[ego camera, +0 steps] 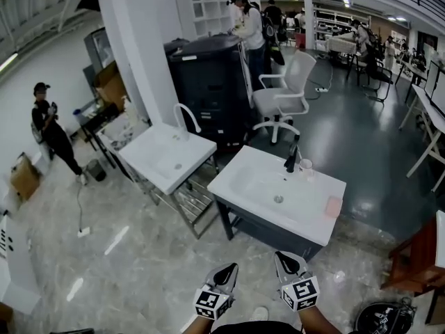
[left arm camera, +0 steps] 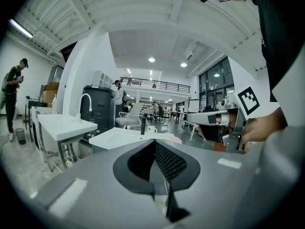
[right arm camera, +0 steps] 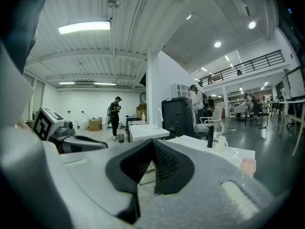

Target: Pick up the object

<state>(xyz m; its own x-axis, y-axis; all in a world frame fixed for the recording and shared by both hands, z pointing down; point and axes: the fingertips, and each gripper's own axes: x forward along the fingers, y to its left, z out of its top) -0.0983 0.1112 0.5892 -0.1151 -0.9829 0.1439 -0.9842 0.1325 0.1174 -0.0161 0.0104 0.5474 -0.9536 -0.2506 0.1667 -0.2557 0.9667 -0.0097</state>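
Observation:
A white sink basin [ego camera: 259, 184] on a dark cabinet stands ahead of me in the head view. On it are a black faucet [ego camera: 291, 158], a clear cup [ego camera: 305, 165] beside the faucet and a pink pad [ego camera: 333, 207] at the right edge. My left gripper [ego camera: 228, 270] and right gripper [ego camera: 286, 259] hang side by side near the view's bottom, short of the cabinet, both shut and empty. The left gripper view shows its shut jaws [left arm camera: 153, 142] pointing at the basin [left arm camera: 119, 137]. In the right gripper view the shut jaws [right arm camera: 152, 142] sit left of the faucet [right arm camera: 210, 136], cup [right arm camera: 220, 140] and pad [right arm camera: 248, 166].
A second white sink [ego camera: 170, 155] with a curved white tap stands on a metal frame to the left. Behind are a black cabinet [ego camera: 208, 82] and a white office chair [ego camera: 285, 92]. A wooden chair [ego camera: 417, 256] sits at the right. Several people stand around the room.

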